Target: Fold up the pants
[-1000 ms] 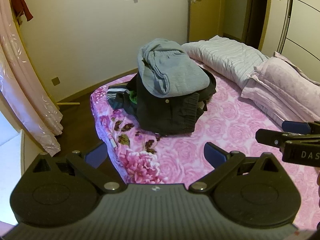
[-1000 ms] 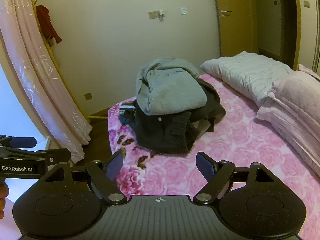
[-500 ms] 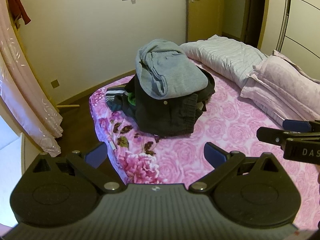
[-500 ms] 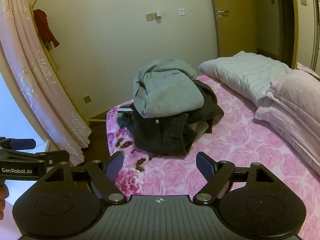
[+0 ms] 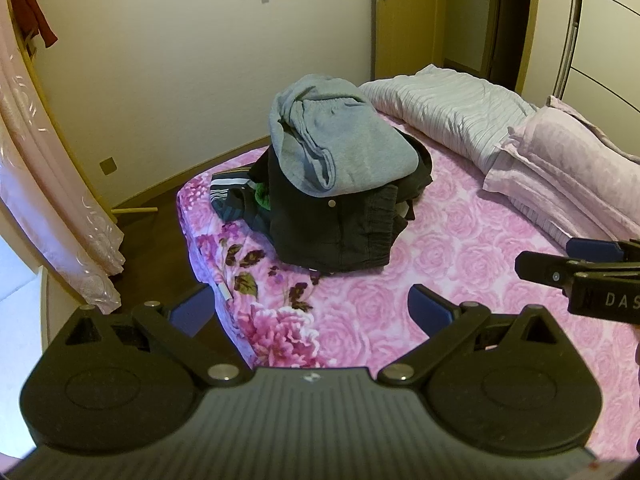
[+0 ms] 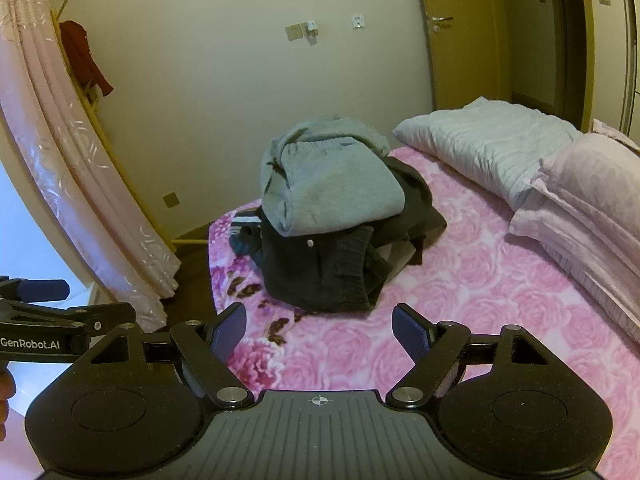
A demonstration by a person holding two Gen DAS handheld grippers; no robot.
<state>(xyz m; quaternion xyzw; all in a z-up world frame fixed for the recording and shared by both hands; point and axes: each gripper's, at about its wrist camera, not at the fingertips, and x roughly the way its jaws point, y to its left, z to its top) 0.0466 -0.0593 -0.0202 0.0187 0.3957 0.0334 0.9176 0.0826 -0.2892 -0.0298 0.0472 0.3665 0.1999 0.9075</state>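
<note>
Nearest, the left gripper (image 5: 308,304) and the right gripper (image 6: 318,330) both stand wide open over the front of the bed (image 5: 460,264), holding nothing. The left one sits partly past the bed's corner, above the dark floor (image 5: 160,248), so a low reach from there could catch the mattress edge instead of cloth.

Between the grippers and the clothes lies a bare stretch of pink flowered cover, the best room for spreading and folding.

Further in, the pants are in a heap: a grey pair (image 5: 340,140) lies on top of a dark pair (image 5: 332,232), with striped cloth (image 5: 228,192) tucked beside them. The heap stands near the bed's left edge. Pulling the grey pair sideways could likely drag the dark pair along or tip cloth onto the floor; pinching one layer only may leave the legs tangled.

Beyond, a folded quilt (image 6: 488,140) and pillow (image 6: 592,192) crowd the right side.
</note>
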